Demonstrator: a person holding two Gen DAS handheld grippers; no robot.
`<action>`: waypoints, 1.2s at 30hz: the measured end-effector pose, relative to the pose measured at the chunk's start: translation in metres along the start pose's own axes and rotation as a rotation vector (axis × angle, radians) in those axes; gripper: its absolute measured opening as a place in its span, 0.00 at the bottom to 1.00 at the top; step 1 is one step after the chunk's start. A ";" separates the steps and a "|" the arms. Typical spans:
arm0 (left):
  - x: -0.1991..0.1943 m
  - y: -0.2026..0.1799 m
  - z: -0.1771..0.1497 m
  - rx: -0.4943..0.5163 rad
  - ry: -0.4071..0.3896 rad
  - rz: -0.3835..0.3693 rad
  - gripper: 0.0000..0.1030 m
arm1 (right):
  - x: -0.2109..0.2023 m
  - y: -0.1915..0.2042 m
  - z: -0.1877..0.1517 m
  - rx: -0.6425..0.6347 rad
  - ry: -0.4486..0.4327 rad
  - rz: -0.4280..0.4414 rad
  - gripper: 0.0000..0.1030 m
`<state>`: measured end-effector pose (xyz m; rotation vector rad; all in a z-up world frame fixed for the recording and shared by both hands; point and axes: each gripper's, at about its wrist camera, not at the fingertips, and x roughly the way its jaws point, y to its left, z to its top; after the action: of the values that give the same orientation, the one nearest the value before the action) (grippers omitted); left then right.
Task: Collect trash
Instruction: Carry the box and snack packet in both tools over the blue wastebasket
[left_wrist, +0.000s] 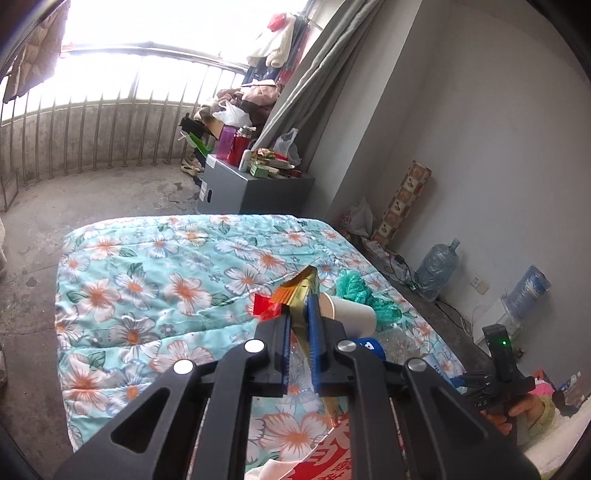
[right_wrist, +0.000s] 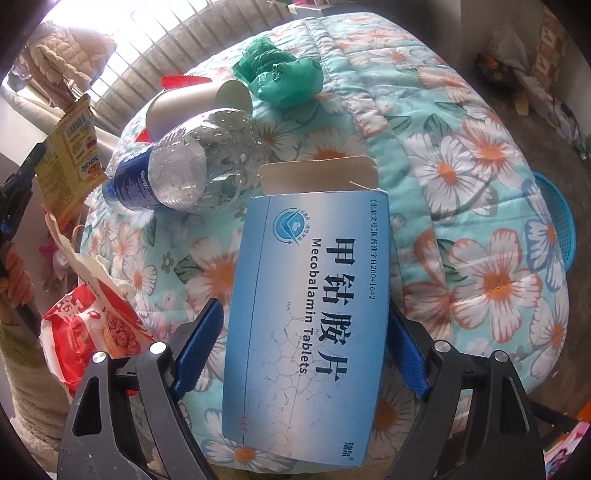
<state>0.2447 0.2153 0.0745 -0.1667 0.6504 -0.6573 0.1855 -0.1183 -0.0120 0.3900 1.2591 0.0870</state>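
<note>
Nearest us, our right claw (right_wrist: 303, 332) straddles the pale blue cardboard tablet box (right_wrist: 306, 325) lying on the floral turquoise quilt (right_wrist: 480, 229) of the bed. Its blue pads (right_wrist: 406, 347) stand just outside the box's long sides. The left pad looks clear of the card; whether the right one touches, we cannot tell. So we read the jaws as apart and the box as not yet gripped. The box is open at its far end, with a brown flap (right_wrist: 317, 177) standing up. If we squeeze too hard, the hollow card may well buckle and slip out. If we lift before both pads bite, it would simply stay on the quilt.

Our left claw (left_wrist: 299, 325) is clamped on the gold foil snack wrapper (left_wrist: 301, 291), held up above the quilt. Only a thin fold sits between the pads, and the foil looks slick. We judge that a quick swing could let it slide free.

Just beyond the box lie the crushed clear plastic bottle with the blue label (right_wrist: 177, 173) and the white paper cup on its side (right_wrist: 195, 107). Both are round and could roll if we nudge them. Past them, towards the bed's far edge, sits the crumpled green plastic bag (right_wrist: 280, 74). The red and white printed bag (right_wrist: 92, 332) hangs at the near left edge. The blue plastic basket (right_wrist: 557, 225) stands on the floor off the right edge. If it is the bin, a throw from here could well miss it.
</note>
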 end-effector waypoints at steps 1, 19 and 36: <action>-0.003 -0.001 0.002 -0.002 -0.010 0.014 0.08 | -0.002 -0.004 0.001 -0.002 -0.001 0.000 0.70; -0.079 -0.104 0.020 0.054 -0.194 0.215 0.07 | -0.042 -0.063 -0.003 0.072 -0.012 0.257 0.67; 0.026 -0.282 0.010 0.120 -0.117 -0.031 0.07 | -0.139 -0.195 -0.033 0.222 -0.157 0.396 0.67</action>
<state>0.1214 -0.0229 0.1659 -0.1031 0.4949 -0.7090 0.0826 -0.3305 0.0413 0.8213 1.0253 0.2495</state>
